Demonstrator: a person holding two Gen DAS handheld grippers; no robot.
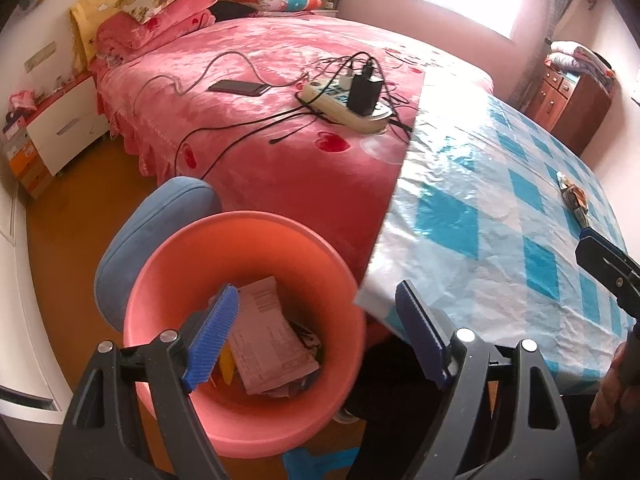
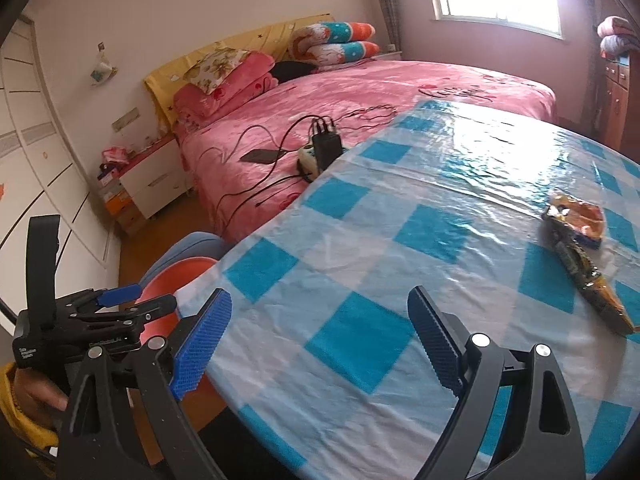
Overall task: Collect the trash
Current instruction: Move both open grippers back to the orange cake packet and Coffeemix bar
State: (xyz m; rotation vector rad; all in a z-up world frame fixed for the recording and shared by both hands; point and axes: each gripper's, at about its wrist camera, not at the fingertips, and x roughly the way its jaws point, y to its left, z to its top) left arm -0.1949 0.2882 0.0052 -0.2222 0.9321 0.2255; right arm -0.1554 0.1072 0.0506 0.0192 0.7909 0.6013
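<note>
Wrapper [image 2: 586, 258] on the counter [image 2: 360, 248] is next, so we reach the released right gripper [image 2: 320, 344] across, while the released, empty left gripper [image 1: 316, 334] hangs over the bin [image 1: 244, 432].

- Left wrist view looks down, close above the bin [image 1: 244, 332] beside the table [image 1: 500, 216].
- Right wrist view looks low across the table [image 2: 360, 280].
- Both views share the bed [image 1: 280, 72].

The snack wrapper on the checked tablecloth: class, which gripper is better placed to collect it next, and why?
Probably the right. The right gripper is open over the table, with the snack wrapper ahead of it. The left gripper, also open, hangs over the pink bin beside the table.
</note>
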